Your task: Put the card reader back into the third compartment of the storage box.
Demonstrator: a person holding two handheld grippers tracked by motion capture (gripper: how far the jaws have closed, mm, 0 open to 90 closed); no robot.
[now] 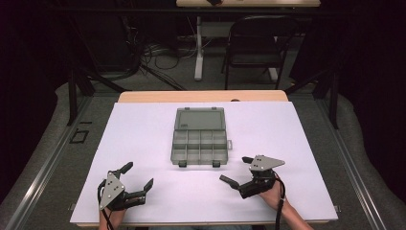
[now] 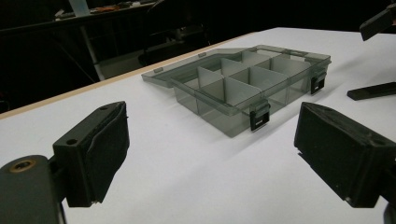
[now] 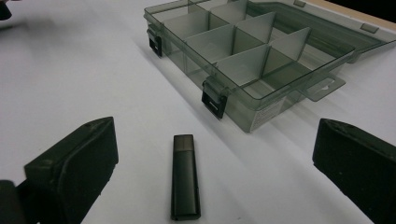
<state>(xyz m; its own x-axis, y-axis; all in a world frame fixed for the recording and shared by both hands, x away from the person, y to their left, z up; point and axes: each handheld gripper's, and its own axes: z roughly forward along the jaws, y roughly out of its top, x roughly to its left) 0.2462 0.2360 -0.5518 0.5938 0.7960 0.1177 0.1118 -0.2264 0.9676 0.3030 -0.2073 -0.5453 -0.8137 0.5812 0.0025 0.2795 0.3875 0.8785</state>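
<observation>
Both the left gripper point(image 1: 135, 178) and the right gripper point(image 1: 236, 171) are wide apart and empty. The dark stick point(image 3: 185, 176) lies flat between the right jaws, just before the open organizer box point(image 1: 199, 135). I think the right gripper should come straight down and close on its long sides.

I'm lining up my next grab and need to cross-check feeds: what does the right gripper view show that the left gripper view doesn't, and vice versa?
Right gripper view alone: a black USB stick lying flat on the white table between the open jaws of the right gripper, and the hang tab on the organizer's side.

Left gripper view alone: the left gripper, jaws open with bare table between them, and another table in the dark background.

Both: the compartment organizer, lid open, compartments empty, two black latches on its front.
</observation>
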